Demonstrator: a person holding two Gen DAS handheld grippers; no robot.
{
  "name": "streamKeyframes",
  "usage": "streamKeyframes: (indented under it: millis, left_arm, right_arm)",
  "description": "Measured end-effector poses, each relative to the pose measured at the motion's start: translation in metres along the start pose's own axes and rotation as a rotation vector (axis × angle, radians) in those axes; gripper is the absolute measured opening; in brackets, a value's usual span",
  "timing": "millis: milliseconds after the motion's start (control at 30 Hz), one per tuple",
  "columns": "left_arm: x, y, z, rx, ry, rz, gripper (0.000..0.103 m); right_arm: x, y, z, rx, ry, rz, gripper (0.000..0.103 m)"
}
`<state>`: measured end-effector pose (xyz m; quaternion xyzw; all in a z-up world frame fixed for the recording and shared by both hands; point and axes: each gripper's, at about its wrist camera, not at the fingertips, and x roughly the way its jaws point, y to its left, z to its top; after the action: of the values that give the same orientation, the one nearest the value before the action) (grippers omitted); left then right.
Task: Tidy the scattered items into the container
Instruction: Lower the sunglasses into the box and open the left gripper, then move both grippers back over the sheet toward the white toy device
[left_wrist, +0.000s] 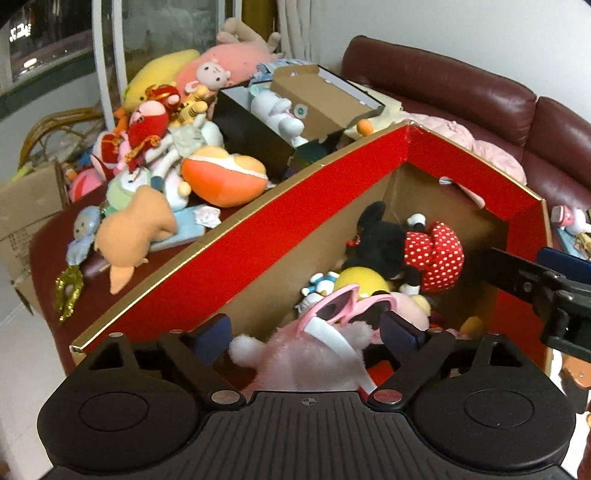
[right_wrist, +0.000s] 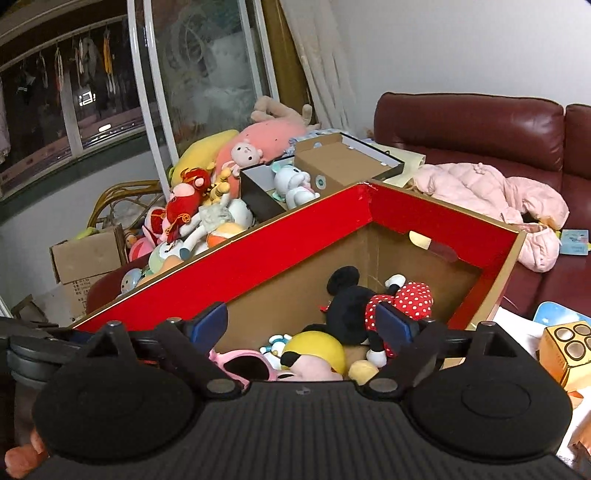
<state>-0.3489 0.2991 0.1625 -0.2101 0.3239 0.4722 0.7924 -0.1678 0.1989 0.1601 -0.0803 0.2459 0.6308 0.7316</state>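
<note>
A big cardboard box with red-lined flaps (left_wrist: 280, 218) (right_wrist: 258, 258) holds several toys: a Minnie Mouse doll (left_wrist: 413, 247) (right_wrist: 369, 306), a yellow toy (left_wrist: 360, 280) (right_wrist: 317, 350) and a small Doraemon (left_wrist: 317, 286). My left gripper (left_wrist: 306, 332) is open above the box's near end, with a fluffy pink plush wearing pink sunglasses (left_wrist: 314, 350) lying between its fingers. My right gripper (right_wrist: 301, 325) is open and empty over the box; it also shows at the right edge of the left wrist view (left_wrist: 554, 284).
A heap of plush toys (left_wrist: 159, 147) (right_wrist: 199, 206) lies on a dark red table left of the box, with an orange cushion (left_wrist: 225, 175). An open shoebox (left_wrist: 295, 110) (right_wrist: 325, 170) stands behind. A maroon sofa (right_wrist: 480, 125) with a pink jacket (right_wrist: 498, 195) is at the right.
</note>
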Motion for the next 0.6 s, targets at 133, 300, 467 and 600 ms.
streamKeyframes:
  millis: [133, 300, 467, 600]
  left_arm:
    - [0.001, 0.002, 0.001, -0.001, -0.010, 0.024, 0.094]
    - [-0.001, 0.002, 0.004, -0.010, -0.023, 0.022, 0.094]
    - [-0.009, -0.007, 0.006, 0.012, -0.056, 0.019, 0.094]
    - [-0.018, -0.018, 0.009, 0.035, -0.091, 0.011, 0.094]
  right_arm:
    - [-0.002, 0.004, -0.001, -0.012, -0.007, 0.009, 0.091]
    - [-0.006, 0.005, -0.002, -0.011, -0.019, 0.009, 0.092]
    - [-0.013, -0.003, -0.001, 0.020, -0.037, -0.004, 0.093]
    - [-0.023, -0.013, 0.000, 0.055, -0.064, -0.021, 0.094]
